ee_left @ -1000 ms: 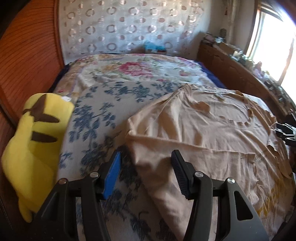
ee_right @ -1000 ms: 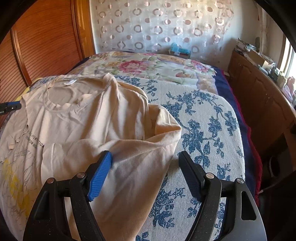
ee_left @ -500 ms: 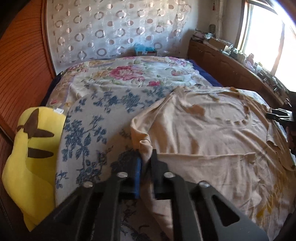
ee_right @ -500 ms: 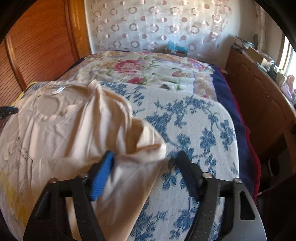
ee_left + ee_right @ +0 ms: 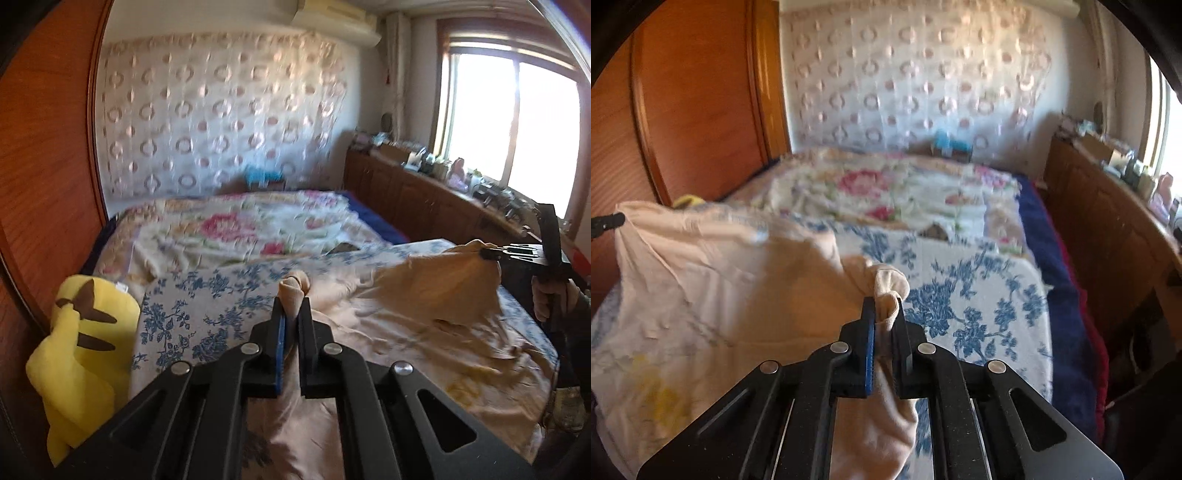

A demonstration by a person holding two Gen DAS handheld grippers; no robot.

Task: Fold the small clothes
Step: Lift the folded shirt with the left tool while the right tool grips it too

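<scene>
Two grippers pinch the beige shirt (image 5: 413, 325) above the blue-floral bedspread (image 5: 207, 295): left gripper (image 5: 291, 314) and right gripper (image 5: 884, 314), each clamped onto a bunched edge; a yellow plush (image 5: 81, 350) lies left of the bedspread.

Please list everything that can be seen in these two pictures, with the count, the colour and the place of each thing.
T-shirt: one, beige, on the bed, lifted at two pinched points.
Blue-flowered cover: one, white and blue, under the T-shirt.
Floral blanket: one, cream with pink flowers, far half of the bed.
Plush toy: one, yellow with brown marks, left bed edge.
Patterned curtain: one, white with rings, back wall.
Wooden cabinet: one, brown, under the window, cluttered top.
Left gripper: black, shut on T-shirt.
Right gripper: black, shut on T-shirt.
</scene>
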